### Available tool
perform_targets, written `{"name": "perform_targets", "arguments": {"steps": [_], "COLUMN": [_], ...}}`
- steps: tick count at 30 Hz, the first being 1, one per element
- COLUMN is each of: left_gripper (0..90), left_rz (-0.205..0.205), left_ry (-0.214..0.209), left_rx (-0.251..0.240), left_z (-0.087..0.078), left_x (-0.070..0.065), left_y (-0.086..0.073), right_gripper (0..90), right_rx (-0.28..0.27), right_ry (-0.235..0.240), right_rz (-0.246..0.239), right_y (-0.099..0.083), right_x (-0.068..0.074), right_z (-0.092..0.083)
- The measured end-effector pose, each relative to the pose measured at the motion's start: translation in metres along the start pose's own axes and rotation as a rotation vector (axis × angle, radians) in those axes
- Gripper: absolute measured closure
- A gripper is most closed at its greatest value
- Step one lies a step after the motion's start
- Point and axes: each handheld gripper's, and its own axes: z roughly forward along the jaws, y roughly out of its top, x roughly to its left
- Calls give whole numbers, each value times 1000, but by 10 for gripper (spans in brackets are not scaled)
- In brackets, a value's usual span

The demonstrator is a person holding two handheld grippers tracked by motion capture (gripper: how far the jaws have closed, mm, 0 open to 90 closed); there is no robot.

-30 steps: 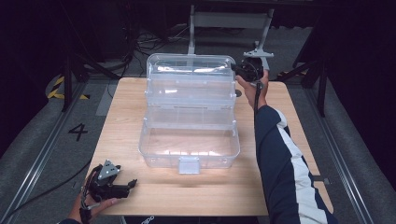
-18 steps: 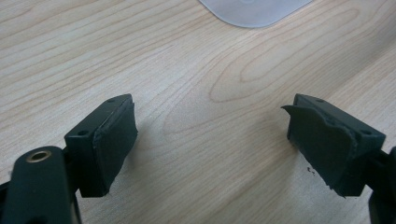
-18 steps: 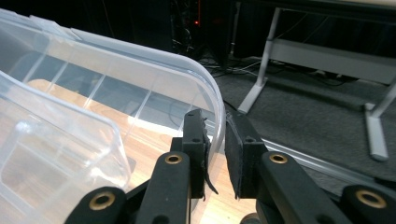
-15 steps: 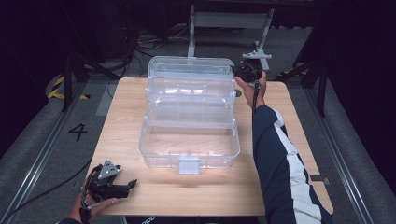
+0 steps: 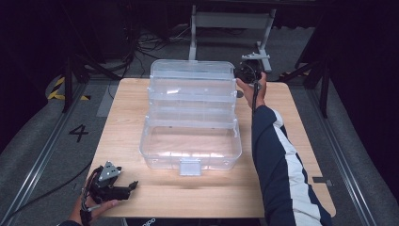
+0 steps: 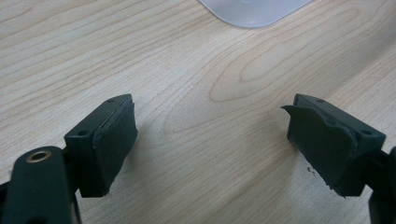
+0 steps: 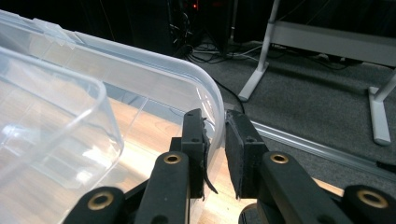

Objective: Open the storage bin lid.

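A clear plastic tiered box (image 5: 190,146) stands open in the middle of the wooden table (image 5: 282,160). Its lid (image 5: 192,70) is raised at the far side. My right gripper (image 5: 239,79) is at the lid's far right corner. In the right gripper view the right gripper (image 7: 215,122) is shut on the lid's rim (image 7: 140,70), with the thin clear edge between the pads. My left gripper (image 5: 133,186) rests low at the table's front left corner. The left gripper (image 6: 210,121) is open over bare wood, and a corner of the box (image 6: 254,9) shows just ahead.
A latch tab (image 5: 190,166) sticks out from the box's front wall. Beyond the table's far edge is a dark floor with cables and a metal stand (image 5: 230,19). A person's sleeve (image 5: 277,160) lies along the table's right side.
My right gripper has come slightly nearer and lower with the lid's corner, and the lid has tipped a little forward. The left gripper has stayed put.
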Motion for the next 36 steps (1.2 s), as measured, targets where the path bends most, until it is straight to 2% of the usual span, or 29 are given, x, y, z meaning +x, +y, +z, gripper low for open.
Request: {"name": "perform_targets", "arguments": {"steps": [7, 10, 12, 16, 25, 36], "left_gripper": [163, 163, 162, 162, 162, 162], "left_rz": [2, -2, 2, 4, 4, 4], "left_ry": [0, -3, 0, 0, 0, 3], "left_rx": [2, 2, 2, 3, 3, 0], "left_z": [0, 0, 0, 0, 0, 0], "left_x": [0, 0, 0, 0, 0, 0], "left_y": [0, 0, 0, 0, 0, 0], "right_gripper": [793, 850, 866, 867, 856, 825], "right_rx": [32, 48, 25, 41, 49, 37], "right_ry": [-6, -10, 4, -3, -7, -11], "right_rz": [0, 0, 16, -22, -41, -65], "right_y": [-5, -9, -10, -8, -9, -5], "right_x": [-1, -2, -5, -4, -2, -1], "right_z": [8, 10, 8, 6, 3, -10]}}
